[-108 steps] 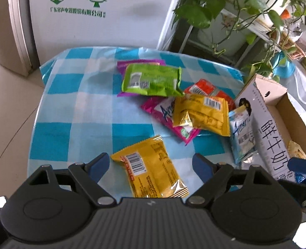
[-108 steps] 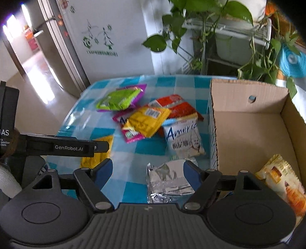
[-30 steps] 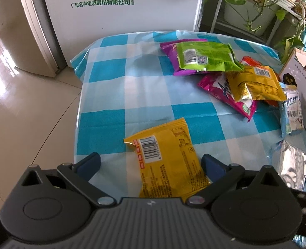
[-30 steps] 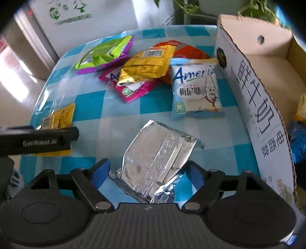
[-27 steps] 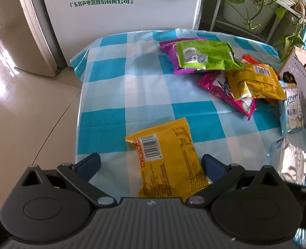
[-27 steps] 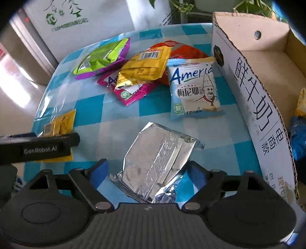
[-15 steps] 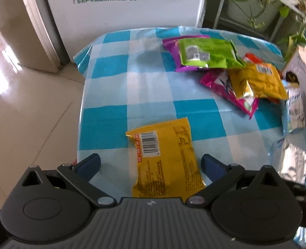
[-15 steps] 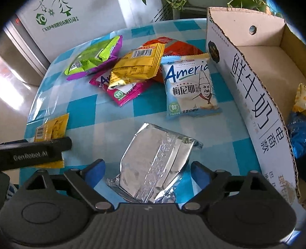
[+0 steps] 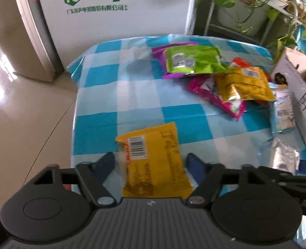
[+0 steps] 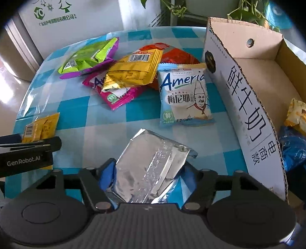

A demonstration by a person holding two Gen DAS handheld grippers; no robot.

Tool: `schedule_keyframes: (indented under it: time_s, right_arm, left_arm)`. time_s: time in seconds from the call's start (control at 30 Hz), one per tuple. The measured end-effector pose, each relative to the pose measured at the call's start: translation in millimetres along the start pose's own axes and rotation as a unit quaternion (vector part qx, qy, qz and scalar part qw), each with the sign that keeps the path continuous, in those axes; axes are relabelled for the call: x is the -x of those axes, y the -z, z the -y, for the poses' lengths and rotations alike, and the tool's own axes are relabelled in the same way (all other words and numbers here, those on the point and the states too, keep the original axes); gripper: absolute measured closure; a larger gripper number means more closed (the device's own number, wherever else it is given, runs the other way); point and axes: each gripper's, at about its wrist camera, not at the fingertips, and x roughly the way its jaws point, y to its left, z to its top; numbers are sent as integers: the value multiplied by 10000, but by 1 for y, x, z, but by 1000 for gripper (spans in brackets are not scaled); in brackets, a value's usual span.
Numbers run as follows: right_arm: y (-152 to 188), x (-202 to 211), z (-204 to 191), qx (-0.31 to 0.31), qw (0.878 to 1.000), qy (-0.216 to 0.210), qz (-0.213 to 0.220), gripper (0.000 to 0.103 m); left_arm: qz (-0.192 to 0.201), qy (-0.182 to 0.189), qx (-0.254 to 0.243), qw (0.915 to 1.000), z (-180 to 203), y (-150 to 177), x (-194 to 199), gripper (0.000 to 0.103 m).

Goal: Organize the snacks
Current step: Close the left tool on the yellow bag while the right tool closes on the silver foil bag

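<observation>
Two packets lie in the open carton (image 10: 254, 108) at the table's right edge: a blue one (image 10: 298, 153) nearest the camera and a yellow-orange one (image 10: 302, 114) just behind it. The rest of the carton floor is bare cardboard.

Left gripper (image 9: 150, 162): low over the near-left part of the checked cloth (image 9: 136, 95), pointing across the table. Jaws wide apart, straddling the yellow packet (image 9: 153, 159), which lies flat, barcode up. The left pad stands clear of it; the right pad looks close to its edge, though blur makes contact uncertain. Nothing gripped.

Right gripper (image 10: 147, 171): low, just left of the carton wall. Jaws partly closed, both blue pads against the sides of the silver foil packet (image 10: 150, 166); the foil is crinkled and rests on the cloth, its far end tipped toward the carton.

Remaining snacks, mid-table in a loose pile:
- green packet (image 10: 86, 60) on a purple one (image 10: 109, 50)
- a second yellow packet (image 10: 134, 68) over a magenta one (image 10: 115, 95) and a red one (image 10: 173, 56)
- pale blue "Ameria" packet (image 10: 184, 95) flat, just beside the carton wall.
</observation>
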Motion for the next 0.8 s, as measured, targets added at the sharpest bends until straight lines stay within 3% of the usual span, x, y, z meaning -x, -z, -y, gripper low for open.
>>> schedule_keyframes:
  time_s: [0.2,0.63,0.8]
  right_arm:
    - [1,4,5,-48,9999,-89,11,33]
    - [2,24,10,-95,9994,-219,270,33]
    - [7,36,12,-180,9984,-295,441,33]
  left_arm:
    - [121,199,23,9997,1,5,9,49]
    - [372,796,557,9946,-12,14,33,51]
    - [441,867,683,9929,-17,20,40,51]
